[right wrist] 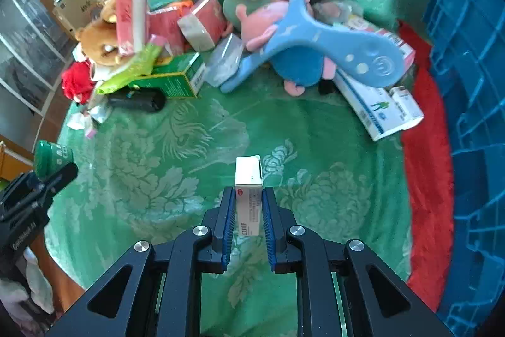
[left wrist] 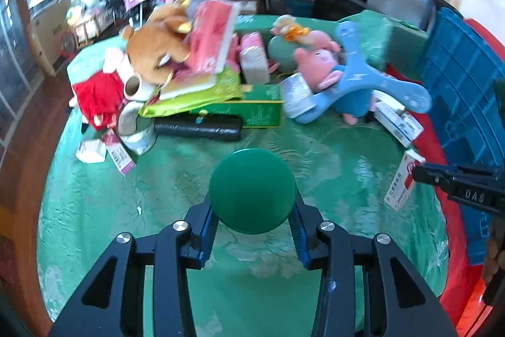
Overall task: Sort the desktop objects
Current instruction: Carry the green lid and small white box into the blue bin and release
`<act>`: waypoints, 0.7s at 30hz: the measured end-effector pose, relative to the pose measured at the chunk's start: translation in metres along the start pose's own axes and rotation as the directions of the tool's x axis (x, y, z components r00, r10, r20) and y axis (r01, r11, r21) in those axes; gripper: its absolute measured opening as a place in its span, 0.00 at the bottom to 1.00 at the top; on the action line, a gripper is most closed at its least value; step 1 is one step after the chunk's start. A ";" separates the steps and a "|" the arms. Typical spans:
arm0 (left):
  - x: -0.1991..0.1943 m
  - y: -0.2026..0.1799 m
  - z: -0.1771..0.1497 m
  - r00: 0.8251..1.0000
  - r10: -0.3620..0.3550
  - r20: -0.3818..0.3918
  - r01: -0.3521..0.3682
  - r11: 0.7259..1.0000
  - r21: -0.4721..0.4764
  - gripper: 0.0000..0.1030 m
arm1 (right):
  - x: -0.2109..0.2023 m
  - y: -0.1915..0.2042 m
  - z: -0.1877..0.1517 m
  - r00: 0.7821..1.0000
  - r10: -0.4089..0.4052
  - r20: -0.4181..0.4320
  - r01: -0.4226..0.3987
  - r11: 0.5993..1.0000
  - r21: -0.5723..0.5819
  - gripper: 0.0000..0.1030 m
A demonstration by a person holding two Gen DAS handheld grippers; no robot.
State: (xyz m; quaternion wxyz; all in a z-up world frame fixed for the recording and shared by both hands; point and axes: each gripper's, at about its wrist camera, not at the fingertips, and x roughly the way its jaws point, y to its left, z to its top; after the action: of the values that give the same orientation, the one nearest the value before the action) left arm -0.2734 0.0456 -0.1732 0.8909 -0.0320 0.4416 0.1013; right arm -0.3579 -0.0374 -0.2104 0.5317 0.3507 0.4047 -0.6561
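Both grippers loaded right now. My left gripper [left wrist: 252, 218] is clamped on a round green lid [left wrist: 252, 190], probably a capped jar; only the top face shows in the left wrist view, and the pads bite low on its rim. My right gripper [right wrist: 248, 218] is closed narrow on a small white medicine box [right wrist: 248, 188], held upright on end with roughly the top half sticking out past the fingertips. Both loads are off the green cloth [right wrist: 195, 166], above the bare middle of it, with the clutter pile (plush toys, the green carton [right wrist: 176, 78], the blue Y-shaped toy [right wrist: 318, 33]) toward the back and the blue crate [right wrist: 467, 90] on the right. Risks from here: the lid is round and slick-looking, gripped on a curved edge, so a quick swing could let it rotate or squirt out of the pads. The box is light card pinched by its thin faces; more squeeze could crush it, and the long overhang could lever it loose if it clips the crate wall. The grippers also show in each other's views, so crossing paths could make them bump. Pose: both point steeply down at the cloth, left one at the left, right one nearer the crate, roughly level with each other.
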 end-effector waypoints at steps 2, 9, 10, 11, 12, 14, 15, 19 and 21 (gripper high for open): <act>-0.008 -0.012 0.000 1.000 -0.014 0.008 0.014 1.000 0.014 0.39 | -0.011 0.001 -0.002 1.000 0.012 0.024 -0.012 1.000 0.003 0.16; -0.047 -0.075 0.010 0.994 -0.057 0.093 0.044 0.990 0.135 0.39 | -0.077 -0.015 -0.008 0.989 0.020 0.149 -0.027 0.999 0.041 0.16; -0.054 -0.086 0.012 0.992 -0.072 0.106 0.055 0.987 0.150 0.39 | -0.090 -0.021 -0.009 0.985 0.018 0.169 -0.027 0.998 0.053 0.16; -0.060 -0.098 0.016 0.989 -0.089 0.118 0.069 0.984 0.165 0.39 | -0.102 -0.026 -0.010 0.982 0.011 0.188 -0.024 0.998 0.065 0.16; -0.067 -0.112 0.020 0.985 -0.109 0.131 0.084 0.980 0.180 0.39 | -0.113 -0.032 -0.011 0.979 0.005 0.206 -0.020 0.997 0.073 0.16; -0.079 -0.137 0.027 0.978 -0.140 0.156 0.106 0.972 0.210 0.39 | -0.139 -0.046 -0.014 0.969 -0.013 0.247 -0.011 0.995 0.095 0.16; -0.086 -0.153 0.031 0.972 -0.162 0.170 0.121 0.966 0.229 0.39 | -0.155 -0.056 -0.016 0.962 -0.024 0.272 -0.007 0.994 0.113 0.16; -0.122 -0.223 0.050 0.935 -0.273 0.225 0.192 0.926 0.325 0.39 | -0.222 -0.096 -0.029 0.922 -0.078 0.378 0.009 0.983 0.182 0.16; -0.140 -0.260 0.057 0.915 -0.318 0.248 0.211 0.902 0.376 0.39 | -0.257 -0.120 -0.039 0.896 -0.117 0.428 0.020 0.975 0.223 0.16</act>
State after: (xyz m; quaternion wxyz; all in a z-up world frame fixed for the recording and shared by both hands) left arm -0.2574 -0.2218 -0.0355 0.9452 0.0782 0.3019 -0.0963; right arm -0.4264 0.1173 0.0208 0.5450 0.2343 0.2139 -0.7761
